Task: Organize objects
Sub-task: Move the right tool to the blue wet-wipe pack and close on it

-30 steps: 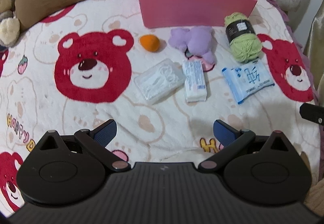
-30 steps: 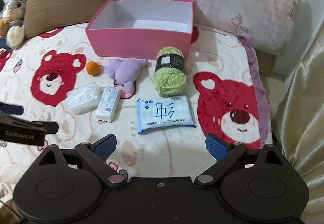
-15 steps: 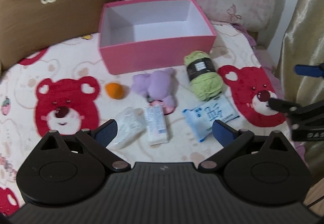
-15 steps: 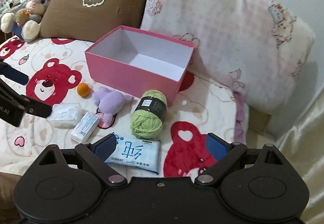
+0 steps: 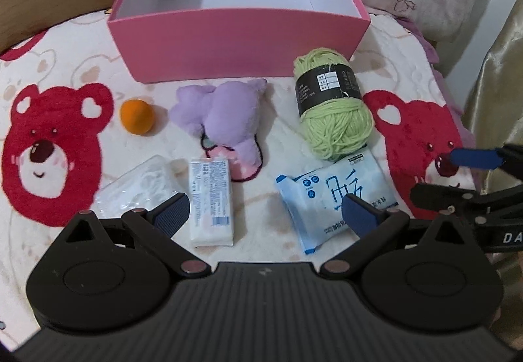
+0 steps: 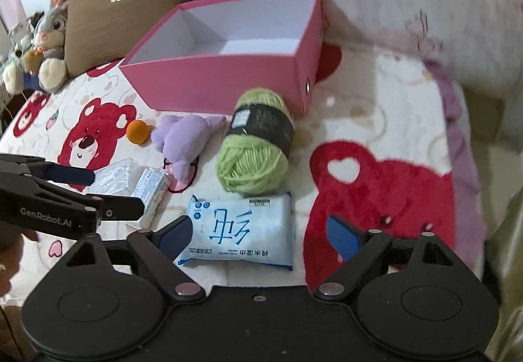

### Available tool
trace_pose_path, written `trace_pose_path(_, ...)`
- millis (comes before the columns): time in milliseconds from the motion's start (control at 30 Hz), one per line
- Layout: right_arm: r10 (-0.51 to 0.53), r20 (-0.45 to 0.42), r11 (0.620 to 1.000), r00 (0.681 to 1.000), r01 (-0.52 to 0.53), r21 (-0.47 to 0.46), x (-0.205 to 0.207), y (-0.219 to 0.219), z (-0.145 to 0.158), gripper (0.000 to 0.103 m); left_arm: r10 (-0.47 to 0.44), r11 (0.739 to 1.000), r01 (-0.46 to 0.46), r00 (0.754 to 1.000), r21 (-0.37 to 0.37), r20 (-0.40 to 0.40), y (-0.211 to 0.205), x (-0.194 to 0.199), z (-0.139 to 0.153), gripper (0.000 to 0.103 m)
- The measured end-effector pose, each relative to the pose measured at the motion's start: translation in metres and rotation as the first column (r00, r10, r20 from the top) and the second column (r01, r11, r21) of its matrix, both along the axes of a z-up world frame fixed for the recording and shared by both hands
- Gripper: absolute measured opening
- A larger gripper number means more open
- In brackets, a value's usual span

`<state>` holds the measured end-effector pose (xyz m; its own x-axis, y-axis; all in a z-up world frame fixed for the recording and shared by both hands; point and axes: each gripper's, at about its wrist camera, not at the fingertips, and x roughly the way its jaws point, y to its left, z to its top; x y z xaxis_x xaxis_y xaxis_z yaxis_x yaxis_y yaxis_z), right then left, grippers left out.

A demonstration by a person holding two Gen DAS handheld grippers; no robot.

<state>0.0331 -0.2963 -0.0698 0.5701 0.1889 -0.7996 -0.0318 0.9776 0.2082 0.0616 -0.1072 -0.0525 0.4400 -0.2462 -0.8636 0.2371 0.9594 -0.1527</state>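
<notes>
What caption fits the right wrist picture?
Open right gripper above blue wipes pack, by green yarn and empty pink box.

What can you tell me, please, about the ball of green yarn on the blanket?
The yarn is a soft, light-green skein, wound loosely, with a black paper band bearing a small white label around its upper half. It lies on its side on the blanket, just in front of the pink box near its right corner. Its near end meets the blue wipes pack. The purple plush lies to its left, apart. Nothing grips it.
</notes>
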Motion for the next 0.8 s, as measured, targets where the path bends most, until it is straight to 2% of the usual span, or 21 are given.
trace_pose_path(100,-0.007,-0.021,0.998,1.000,0.009,0.057,0.003,-0.008,-0.018,0.081,-0.007,0.999,0.006,1.000,-0.053,-0.018,-0.005,0.002,-0.014,0.100)
trace_pose_path(200,0.005,-0.025,0.999,1.000,-0.004,0.053,0.007,-0.010,-0.029,0.077,-0.020,0.994,0.015,0.999,-0.108,-0.043,-0.010,0.005,-0.029,0.097)
trace_pose_path(400,0.048,-0.038,0.998,0.998,-0.047,0.038,0.015,-0.008,-0.047,0.068,-0.011,0.986,-0.002,0.997,-0.167,-0.079,-0.015,0.006,-0.056,0.079)
trace_pose_path(533,0.055,-0.052,0.998,0.997,-0.054,0.024,0.017,-0.009,-0.059,0.062,0.015,0.984,-0.034,0.994,-0.174,-0.110,-0.014,0.011,-0.071,0.067)
trace_pose_path(633,0.047,-0.077,0.998,0.996,-0.044,0.039,0.018,-0.014,-0.069,0.043,0.039,0.980,-0.064,0.990,-0.188,-0.132,-0.011,0.013,-0.081,0.066)
trace_pose_path(667,0.044,-0.090,0.997,0.995,-0.039,0.064,0.019,-0.016,-0.072,0.031,0.047,0.978,-0.072,0.990,-0.195,-0.132,-0.010,0.013,-0.083,0.066)
trace_pose_path(767,0.021,-0.104,0.995,0.994,-0.011,0.099,0.020,-0.020,-0.074,0.029,0.053,0.973,-0.078,0.992,-0.218,-0.116,-0.011,0.014,-0.086,0.058)
trace_pose_path(800,0.023,-0.102,0.995,0.995,-0.013,0.097,0.020,-0.020,-0.074,0.029,0.054,0.968,-0.081,0.991,-0.238,-0.120,-0.012,0.013,-0.087,0.051)
